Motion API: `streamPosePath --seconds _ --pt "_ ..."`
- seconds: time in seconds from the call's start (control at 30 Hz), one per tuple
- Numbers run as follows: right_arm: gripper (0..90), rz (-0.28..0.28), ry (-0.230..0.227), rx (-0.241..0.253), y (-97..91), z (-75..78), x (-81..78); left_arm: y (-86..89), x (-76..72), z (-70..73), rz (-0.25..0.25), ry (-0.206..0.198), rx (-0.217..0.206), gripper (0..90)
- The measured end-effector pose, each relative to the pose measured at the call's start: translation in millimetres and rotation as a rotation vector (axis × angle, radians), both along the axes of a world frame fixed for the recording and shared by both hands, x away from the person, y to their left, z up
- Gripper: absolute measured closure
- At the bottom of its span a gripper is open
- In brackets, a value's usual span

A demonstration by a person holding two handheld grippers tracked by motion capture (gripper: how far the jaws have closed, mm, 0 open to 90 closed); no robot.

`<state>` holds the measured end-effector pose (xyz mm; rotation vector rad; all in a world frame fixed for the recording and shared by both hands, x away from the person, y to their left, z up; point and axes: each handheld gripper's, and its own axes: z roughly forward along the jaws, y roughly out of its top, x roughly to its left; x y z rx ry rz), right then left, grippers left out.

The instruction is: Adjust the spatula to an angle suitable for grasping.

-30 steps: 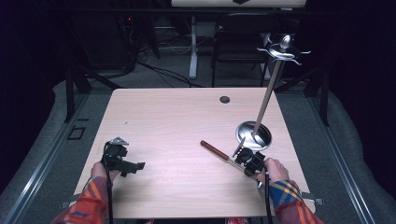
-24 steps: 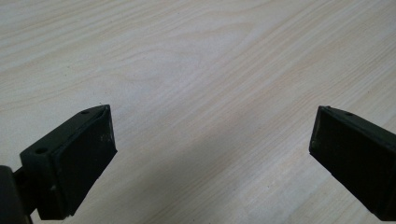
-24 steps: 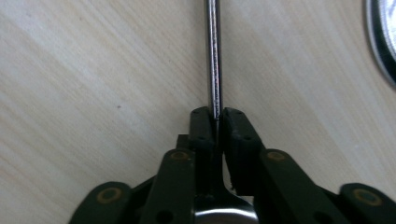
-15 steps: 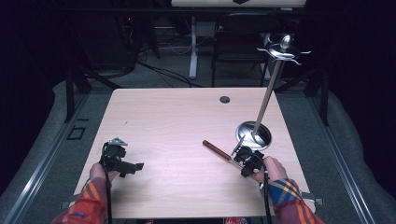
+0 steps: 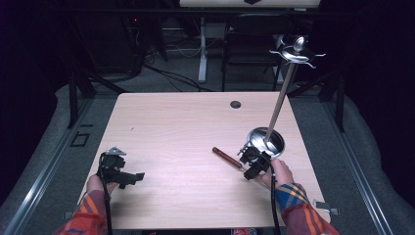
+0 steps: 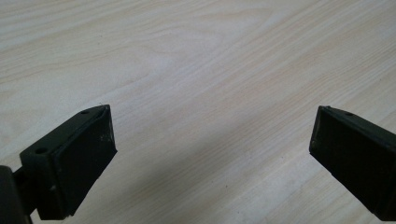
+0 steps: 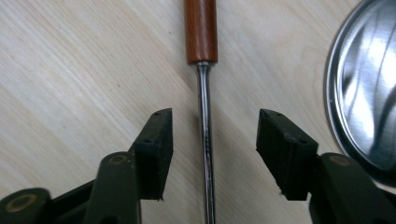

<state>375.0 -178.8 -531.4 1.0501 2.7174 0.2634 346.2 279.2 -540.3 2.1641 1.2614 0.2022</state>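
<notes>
since the earlier frames the right gripper (image 5: 250, 165) had just been opening its jaws around the utensil (image 5: 227, 157), whose metal shaft lay between the pads without either pad pressing on it; the utensil had also shifted a little on the tabletop. neither hand had travelled far.

the high view showed the whole wooden table (image 5: 186, 127), the tall metal stand (image 5: 279, 105) rising from its round base (image 5: 266, 139) at the right, and a small dark grommet hole (image 5: 235, 104) near the far edge. the right gripper view gave the close detail instead: the thin steel shaft (image 7: 205, 154) ran up between the half-open pads (image 7: 159, 144) to a reddish-brown wooden handle (image 7: 201, 28), with the shiny rim of the base at the right edge. the left gripper view showed bare pale wood grain between its own jaws.

the utensil lay flat on the table, near the right side, just left of the stand's base, handle pointing left and away.

the left gripper (image 5: 120, 171) rested at the near left, well apart from it, jaws spread wide on nothing.

counted: one utensil, one stand, two grippers, one table.
</notes>
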Motion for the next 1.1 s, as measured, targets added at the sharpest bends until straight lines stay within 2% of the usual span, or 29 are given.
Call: streamPosePath --seconds 0.17,0.23,0.3,0.37,0.47,0.5,0.6,0.7,0.73,0.83,0.93,1.1 --pt "47.9 0.004 -0.006 -0.019 3.3 -2.8 3.2 0.2 -1.5 -0.3 -0.006 0.003 -0.003 0.1" --pt "48.3 -0.002 -0.023 -0.012 4.8 -4.8 3.2 -0.4 -2.3 -0.5 -0.009 0.002 -0.001 0.1" --pt "50.4 0.012 -0.026 -0.03 5.7 -3.6 3.7 -1.1 -3.4 0.7 -0.017 0.001 0.004 0.1" --pt "54.2 0.011 -0.036 -0.021 6.8 -3.4 3.3 -2.0 -4.8 1.1 -0.017 0.0 0.003 0.2" --pt "58.7 0.023 -0.028 -0.009 8.1 -4.1 3.6 -1.1 -6.7 1.5 -0.015 -0.002 0.003 0.1" --pt "59.6 0.043 -0.014 -0.009 9.0 -3.5 4.2 -0.3 -7.1 1.4 -0.009 -0.007 0.004 0.1" --pt "67.0 0.053 -0.013 0.004 13.2 -6.0 6.6 2.2 -7.3 1.5 0.004 -0.01 0.003 0.3" --pt "68.5 0.059 -0.012 -0.013 14.4 -7.1 7.5 1.4 -7.3 1.6 0.003 -0.01 0.006 0.4" --pt "72.1 0.058 -0.011 -0.024 15.5 -8.5 8.2 0.5 -7.5 2.2 -0.007 -0.012 0.01 0.4" --pt "75.2 0.045 -0.023 -0.023 16.5 -10.6 8.3 0.0 -7.9 2.0 -0.005 -0.013 0.007 0.4" --pt "79.9 0.071 -0.013 -0.061 19.1 -11.9 9.8 0.9 -7.8 2.0 -0.002 -0.008 0.009 0.4" --pt "83.2 0.085 -0.025 -0.07 21.6 -15.4 10.4 -0.6 -8.5 1.4 -0.006 -0.007 0.012 0.4"
